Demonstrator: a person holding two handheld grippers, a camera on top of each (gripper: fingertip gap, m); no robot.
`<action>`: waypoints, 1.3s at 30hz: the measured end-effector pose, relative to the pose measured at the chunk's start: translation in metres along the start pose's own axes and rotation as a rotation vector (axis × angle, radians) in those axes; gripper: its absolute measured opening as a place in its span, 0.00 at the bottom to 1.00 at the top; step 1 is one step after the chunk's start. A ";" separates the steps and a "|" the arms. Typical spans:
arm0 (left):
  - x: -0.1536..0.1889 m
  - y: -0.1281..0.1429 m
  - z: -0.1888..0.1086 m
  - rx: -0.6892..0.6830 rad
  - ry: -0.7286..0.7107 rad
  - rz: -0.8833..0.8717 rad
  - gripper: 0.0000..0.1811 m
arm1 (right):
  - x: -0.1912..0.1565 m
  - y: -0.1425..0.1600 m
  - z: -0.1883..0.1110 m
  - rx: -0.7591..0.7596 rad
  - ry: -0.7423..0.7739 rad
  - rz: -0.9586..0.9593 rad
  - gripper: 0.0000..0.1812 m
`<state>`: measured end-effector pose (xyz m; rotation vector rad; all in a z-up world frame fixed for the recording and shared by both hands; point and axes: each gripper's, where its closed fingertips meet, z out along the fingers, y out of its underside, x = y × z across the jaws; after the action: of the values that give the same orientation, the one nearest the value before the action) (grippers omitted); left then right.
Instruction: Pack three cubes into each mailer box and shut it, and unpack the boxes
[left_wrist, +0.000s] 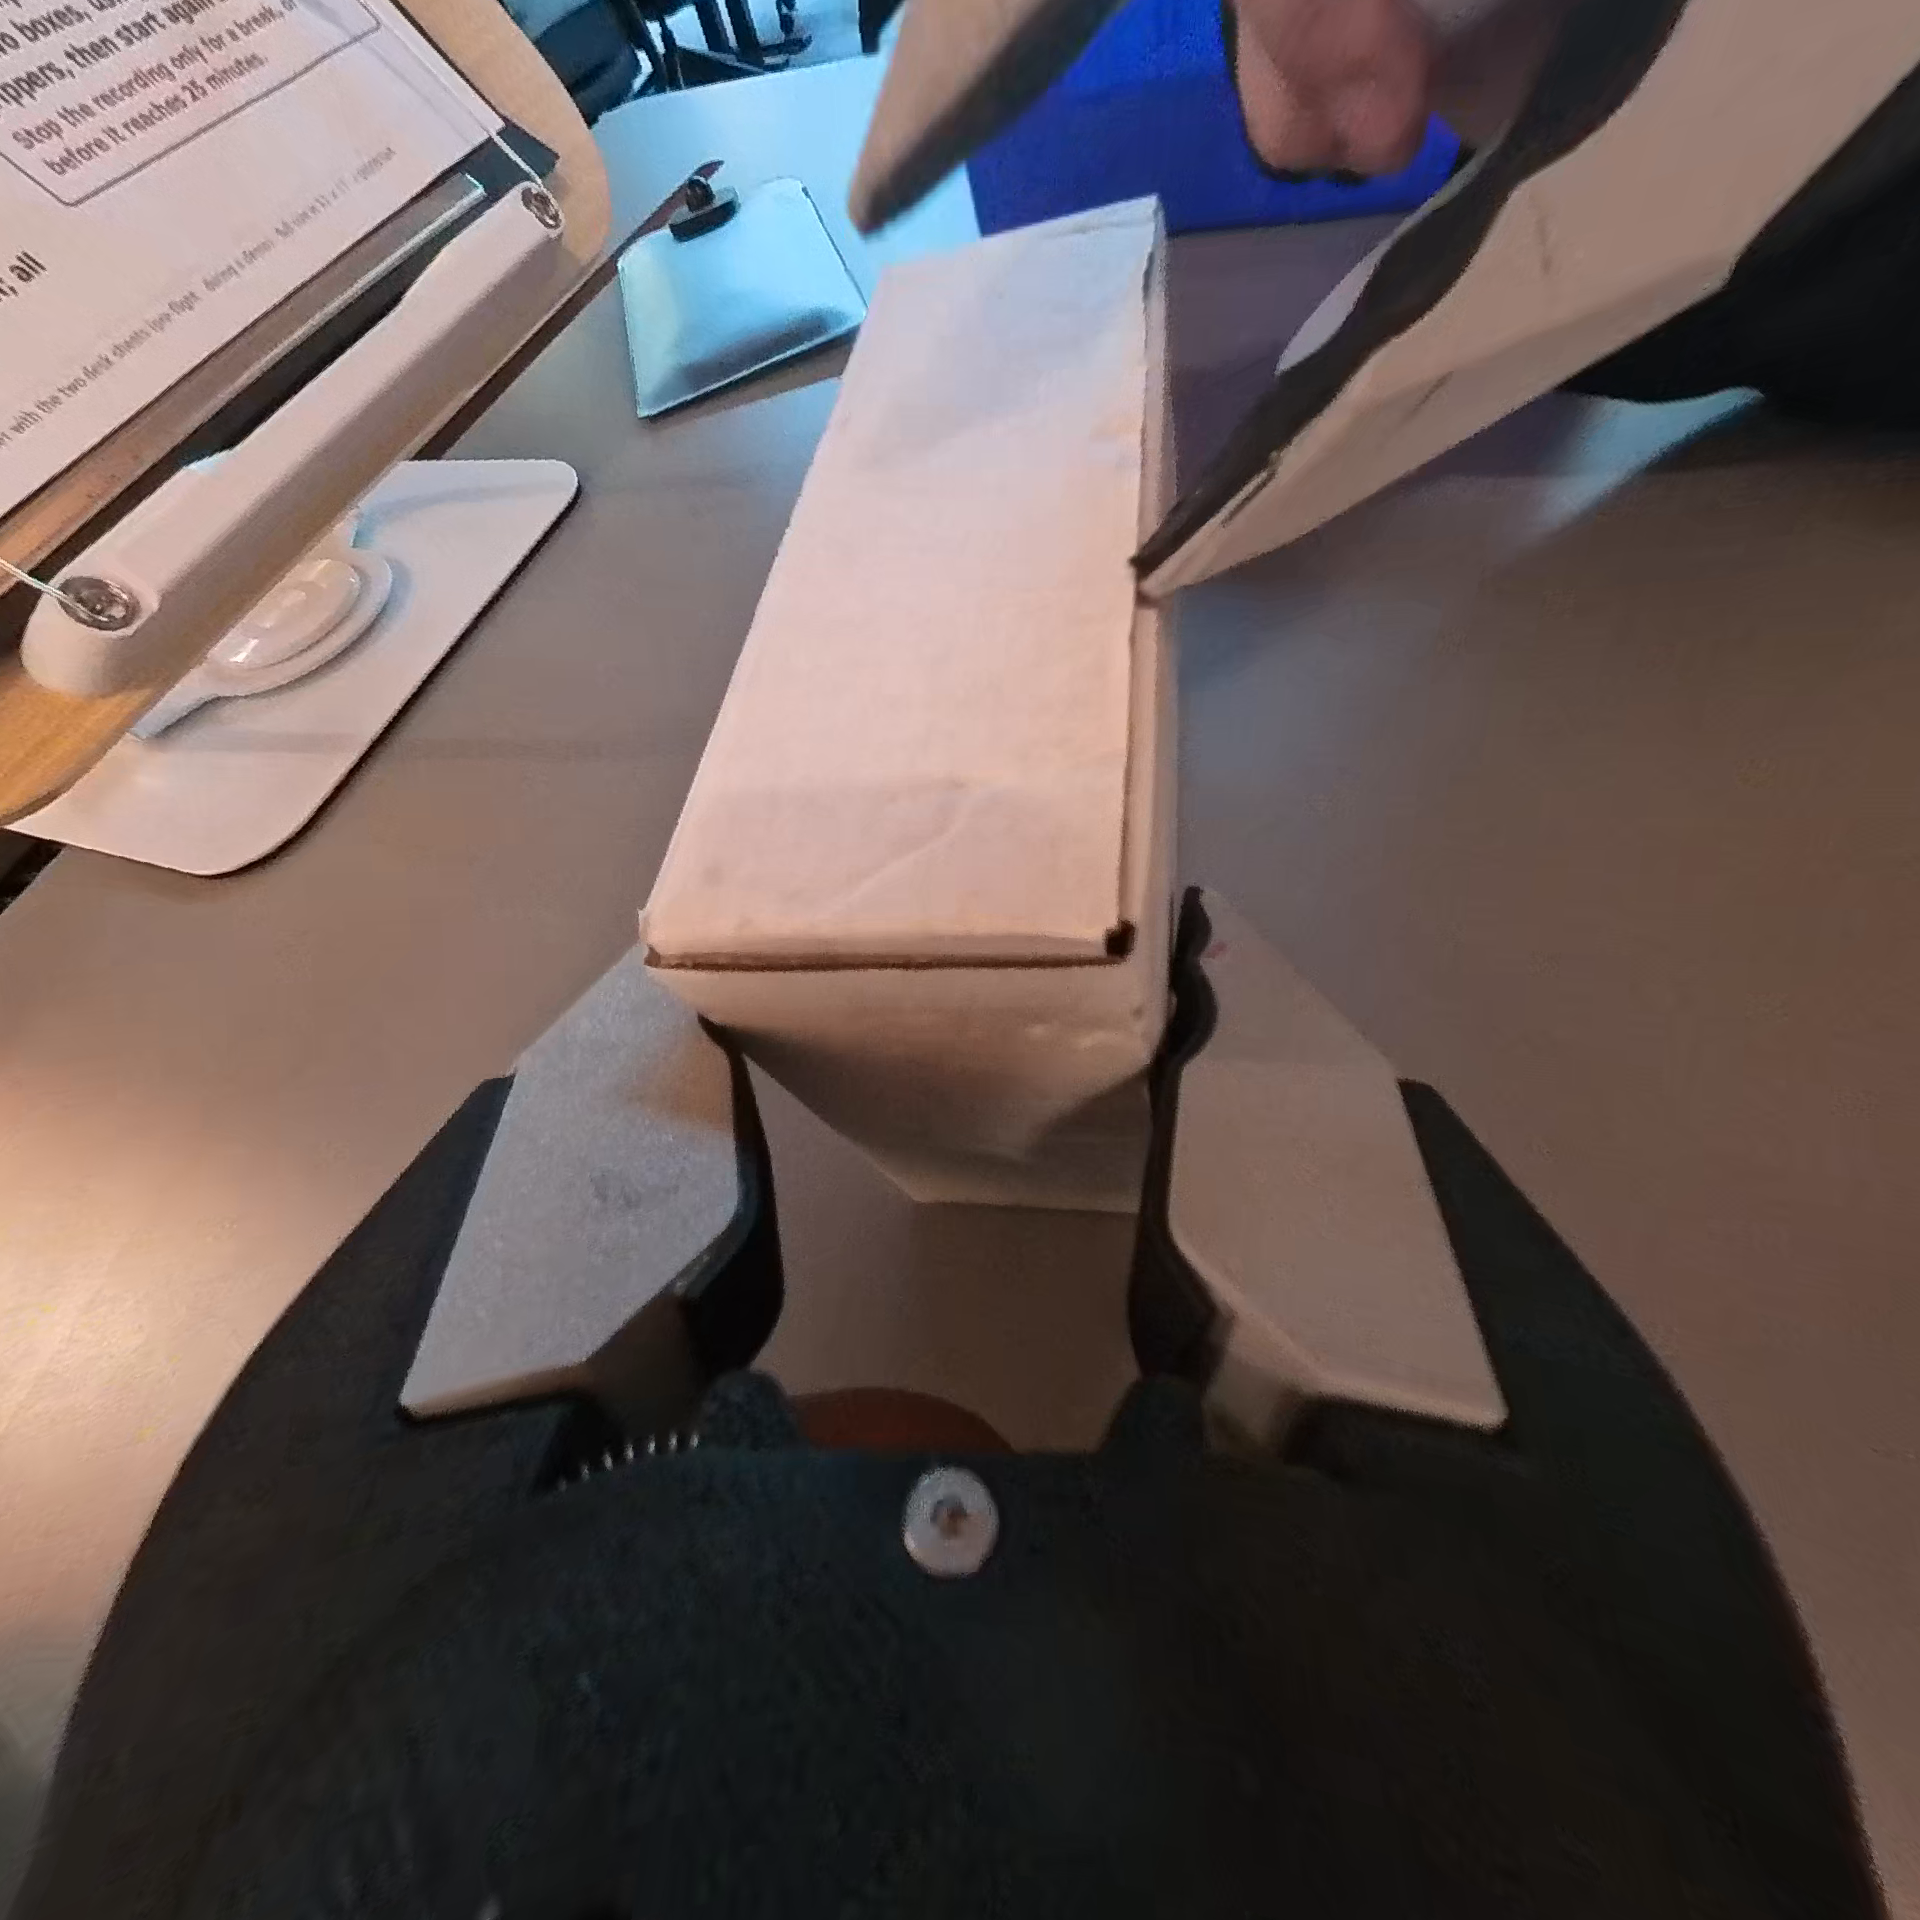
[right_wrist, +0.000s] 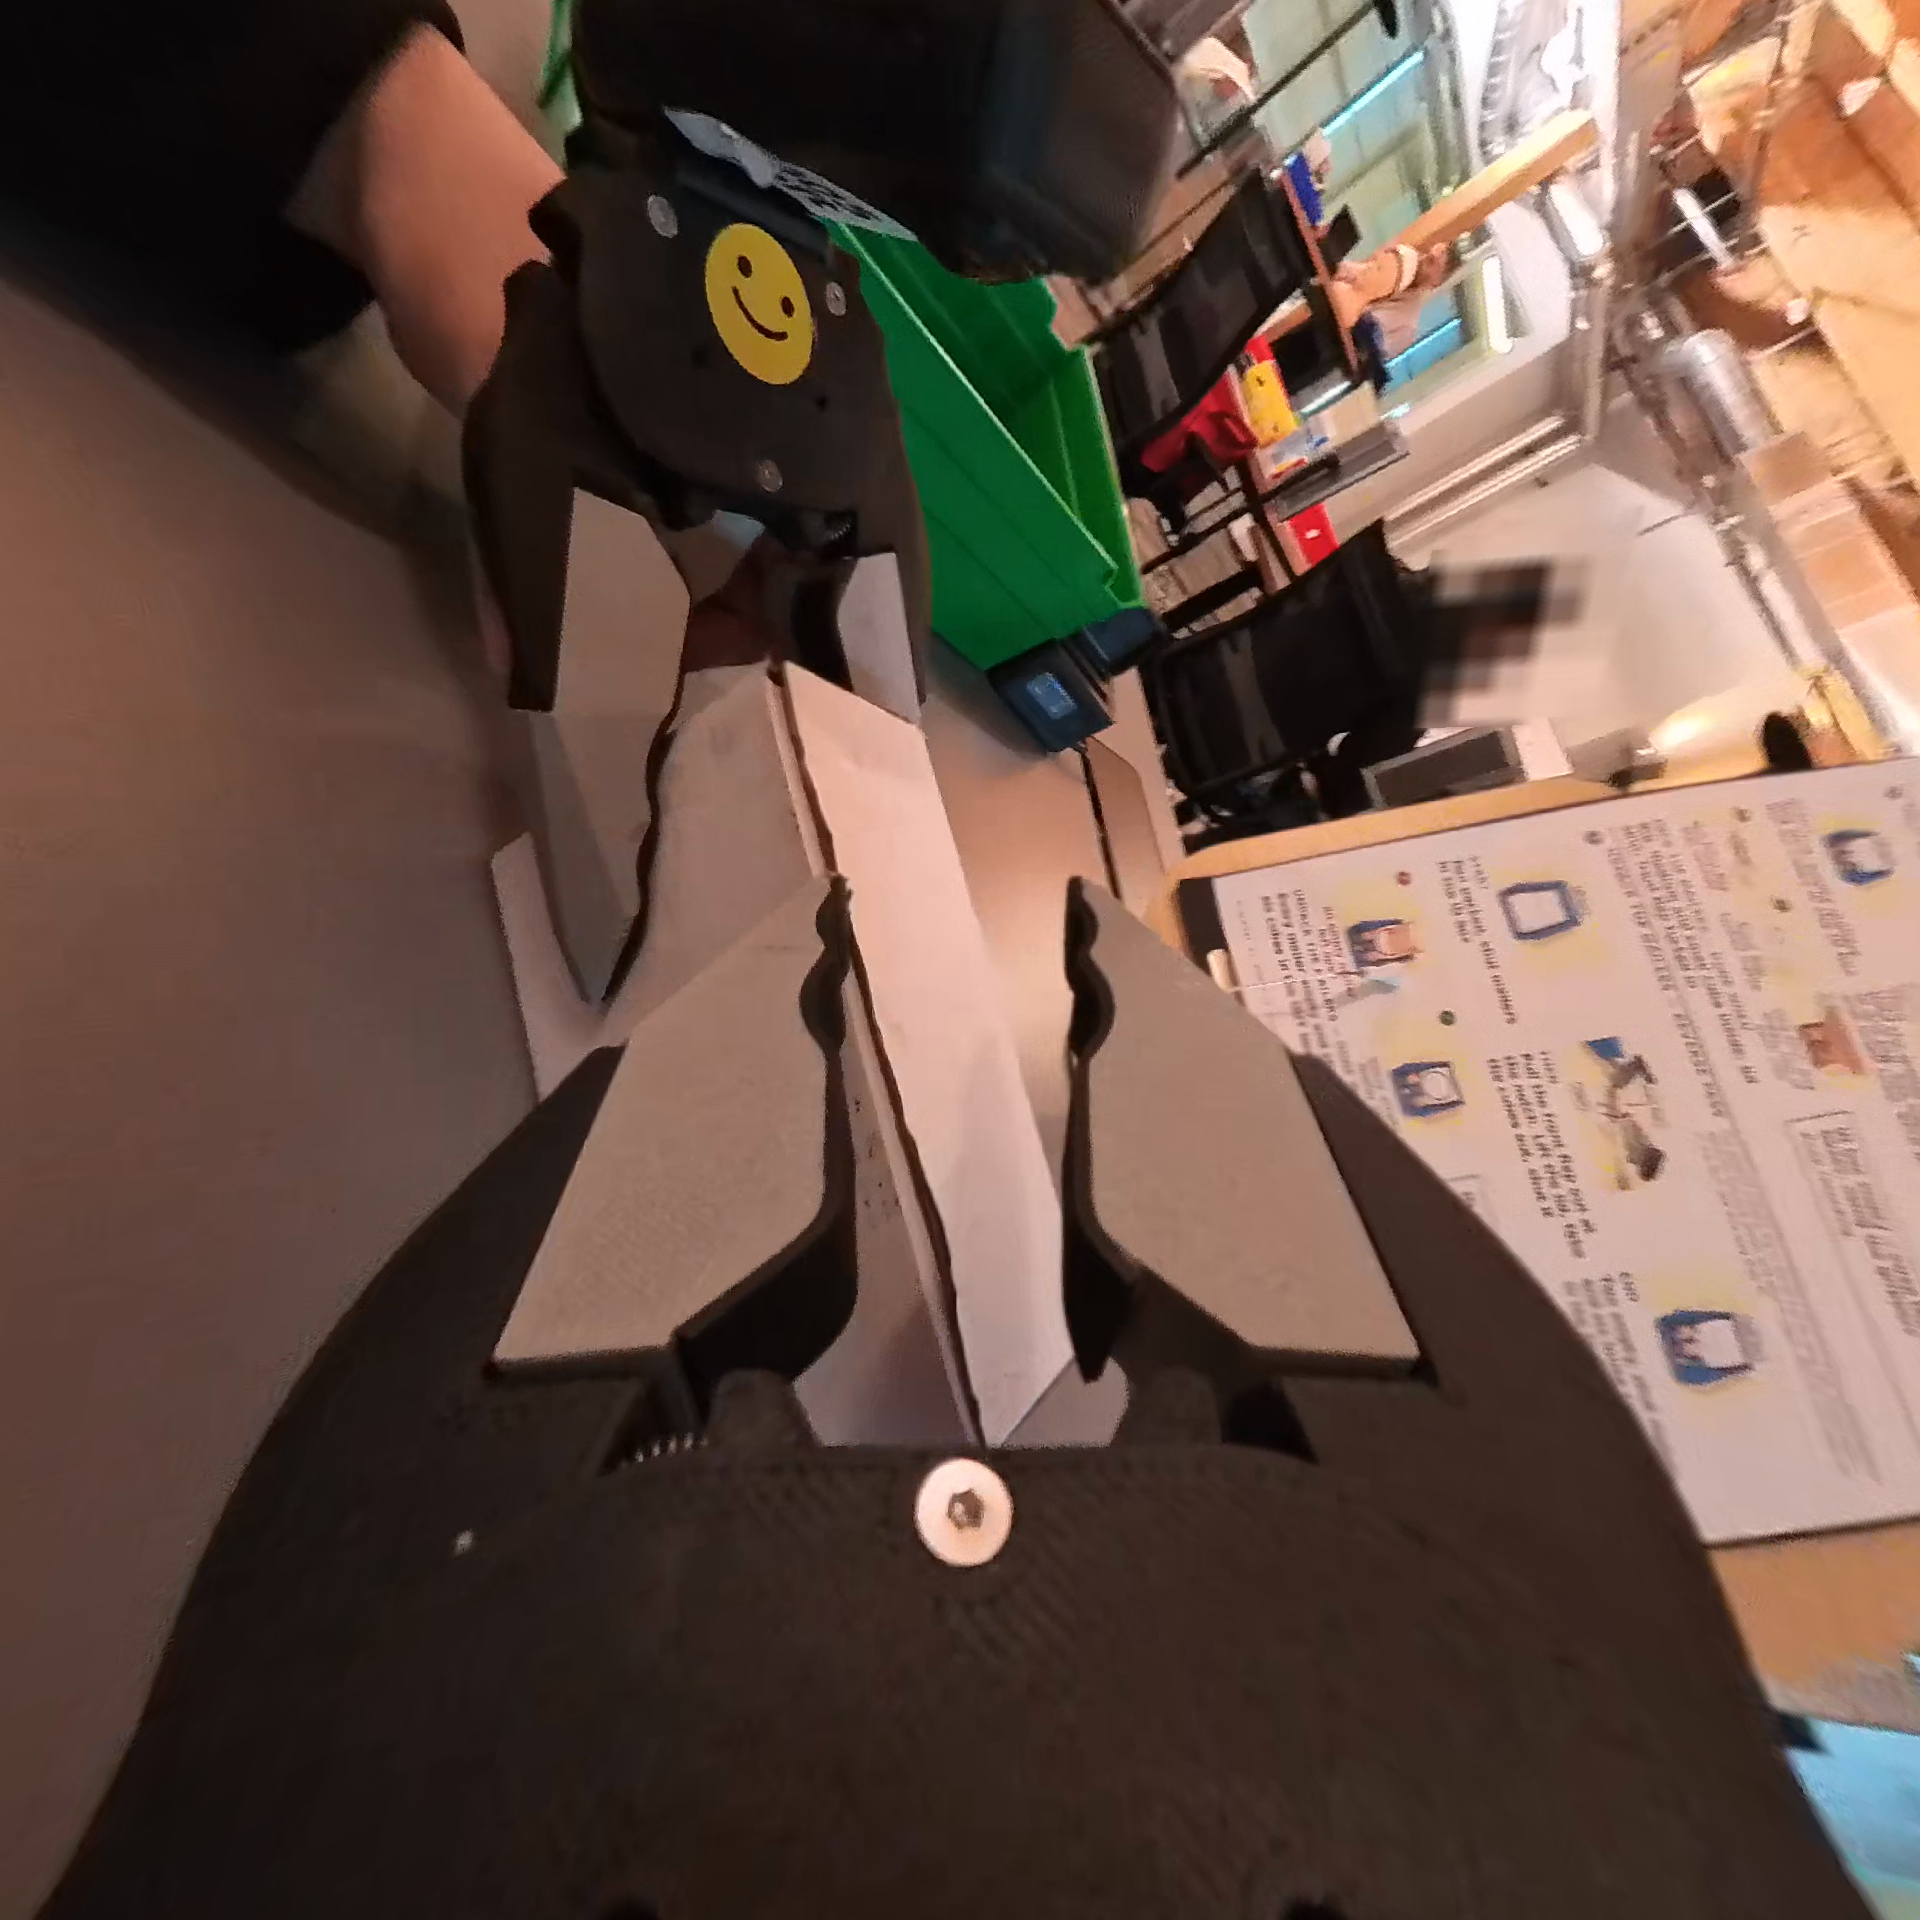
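Mailer box (left_wrist: 935, 644) white, shut, standing on edge on grey surface (left_wrist: 1507, 883), near end pinched between fingers of left claw (left_wrist: 951, 1023). Right claw (right_wrist: 951, 966) parted at far end of same box, one finger against box side, other clear. Instruction sheet (left_wrist: 197, 177) on stand far left.

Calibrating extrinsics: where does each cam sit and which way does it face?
Left wrist view: sits on the left gripper, looking forward and down along its fingers at the white cardboard mailer box clamped on edge over the grey tabletop; the right gripper and a hand show farther off.
Right wrist view: sits on the right gripper, rolled sideways, looking along the box toward the left gripper and a forearm; its jaws straddle the box, spread.
Shared: the box, both grippers, the tabletop.
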<state>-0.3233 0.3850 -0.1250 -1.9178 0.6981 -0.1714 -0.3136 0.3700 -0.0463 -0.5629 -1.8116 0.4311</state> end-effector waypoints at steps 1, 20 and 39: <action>0.000 0.000 0.000 0.001 -0.001 -0.008 0.45 | 0.001 -0.001 0.001 -0.004 0.020 -0.024 0.20; -0.002 -0.002 0.004 0.007 -0.020 -0.001 0.45 | 0.001 0.015 -0.009 -0.028 0.007 -0.087 0.14; -0.004 -0.003 0.004 0.011 -0.045 0.021 0.44 | 0.029 0.003 -0.002 -0.061 0.318 -0.230 0.00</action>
<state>-0.3241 0.3913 -0.1238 -1.8969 0.6857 -0.1178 -0.3189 0.3895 -0.0247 -0.4311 -1.5640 0.1210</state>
